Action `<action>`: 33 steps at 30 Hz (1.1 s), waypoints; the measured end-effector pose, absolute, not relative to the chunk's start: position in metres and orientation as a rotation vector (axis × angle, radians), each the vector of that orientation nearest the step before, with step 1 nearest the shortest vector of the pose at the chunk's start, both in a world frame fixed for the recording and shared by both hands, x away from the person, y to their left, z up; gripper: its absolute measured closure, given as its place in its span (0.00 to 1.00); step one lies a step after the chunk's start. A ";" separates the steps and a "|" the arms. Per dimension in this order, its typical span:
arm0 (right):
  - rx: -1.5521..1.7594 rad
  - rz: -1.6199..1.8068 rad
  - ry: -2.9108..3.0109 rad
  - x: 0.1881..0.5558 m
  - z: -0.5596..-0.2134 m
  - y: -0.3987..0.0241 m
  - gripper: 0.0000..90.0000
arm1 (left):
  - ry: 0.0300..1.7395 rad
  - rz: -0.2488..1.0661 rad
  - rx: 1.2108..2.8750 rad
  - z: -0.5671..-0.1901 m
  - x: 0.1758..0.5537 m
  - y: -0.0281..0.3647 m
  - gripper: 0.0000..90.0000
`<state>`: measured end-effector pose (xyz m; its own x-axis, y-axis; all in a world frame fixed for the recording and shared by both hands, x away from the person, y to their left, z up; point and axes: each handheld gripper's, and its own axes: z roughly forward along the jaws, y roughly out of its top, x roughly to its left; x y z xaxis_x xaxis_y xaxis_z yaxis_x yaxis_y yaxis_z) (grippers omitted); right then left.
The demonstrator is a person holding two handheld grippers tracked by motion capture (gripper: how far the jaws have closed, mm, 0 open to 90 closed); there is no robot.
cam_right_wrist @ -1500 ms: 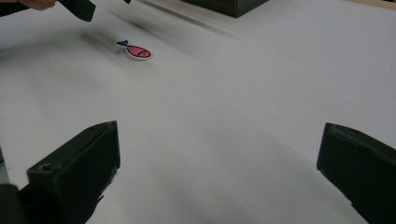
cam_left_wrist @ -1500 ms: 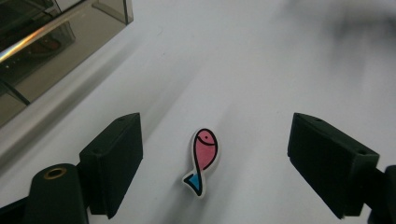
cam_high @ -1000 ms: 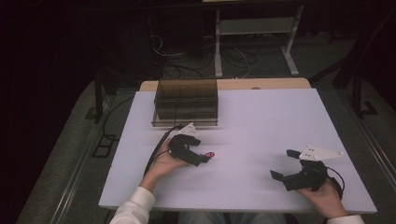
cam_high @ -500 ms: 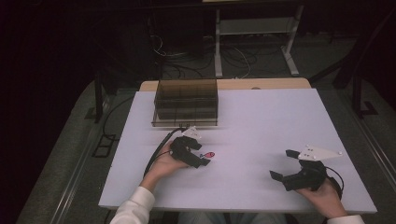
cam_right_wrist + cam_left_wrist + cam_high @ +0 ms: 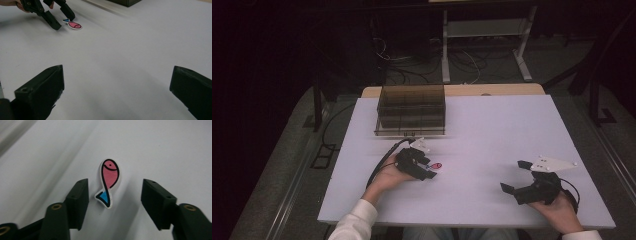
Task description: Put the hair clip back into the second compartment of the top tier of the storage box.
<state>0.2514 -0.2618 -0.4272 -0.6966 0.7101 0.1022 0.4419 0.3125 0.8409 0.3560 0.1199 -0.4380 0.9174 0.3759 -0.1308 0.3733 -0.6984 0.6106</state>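
Our left hand-held gripper (image 5: 115, 195) sits low over the white flat bench (image 5: 492, 135), and its two black jaws have just been closing in. We see them standing apart in the left gripper view, one on each side of a small flat pink fish sticker with a blue tail and a white edge (image 5: 109, 181). The fish lies flat on the bench between the jaws. Its blue tail is just beside the jaw on the left of that view, and we cannot tell if they touch. The jaw on the other side is clear of the fish, with bare bench between them. The pads do not press on the fish.

From the high view we see the same left hand-held gripper (image 5: 428, 169) in our left hand (image 5: 388, 176), near the front left part of the bench, with the little fish (image 5: 437, 165) at its tips. A black cable runs back from it.

Our right hand-held gripper (image 5: 515, 176) rests at the front right of the bench, well apart from the fish. Its jaws are wide apart and hold nothing; we see bare bench between them in the right gripper view, with the fish (image 5: 74, 25) far off.

A dark see-through plastic box with small compartments (image 5: 412, 109) stands at the back of the bench, behind our left hand.
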 end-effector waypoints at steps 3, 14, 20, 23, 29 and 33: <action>1.040 1.331 2.297 0.252 -0.427 -0.262 0.00 | 0.547 0.033 2.412 -0.438 0.356 0.120 0.55; 1.039 1.329 2.298 0.252 -0.427 -0.261 0.00 | 0.503 0.124 2.448 -0.437 0.353 0.119 0.76; 1.039 1.329 2.298 0.252 -0.427 -0.261 0.00 | 0.488 0.136 2.459 -0.437 0.352 0.119 0.81; 1.038 1.329 2.299 0.252 -0.427 -0.261 0.00 | 0.484 0.137 2.462 -0.436 0.352 0.119 0.82; 1.038 1.330 2.299 0.252 -0.427 -0.261 0.00 | 0.485 0.116 2.454 -0.437 0.354 0.120 0.82; 1.037 1.333 2.297 0.252 -0.427 -0.262 0.00 | 0.494 0.091 2.445 -0.437 0.355 0.121 0.82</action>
<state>0.2518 -0.2617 -0.4271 -0.6989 0.7078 0.1024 0.4403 0.3130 0.8415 0.3546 0.1207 -0.4367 0.9270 0.3709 -0.0551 0.3272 -0.7282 0.6022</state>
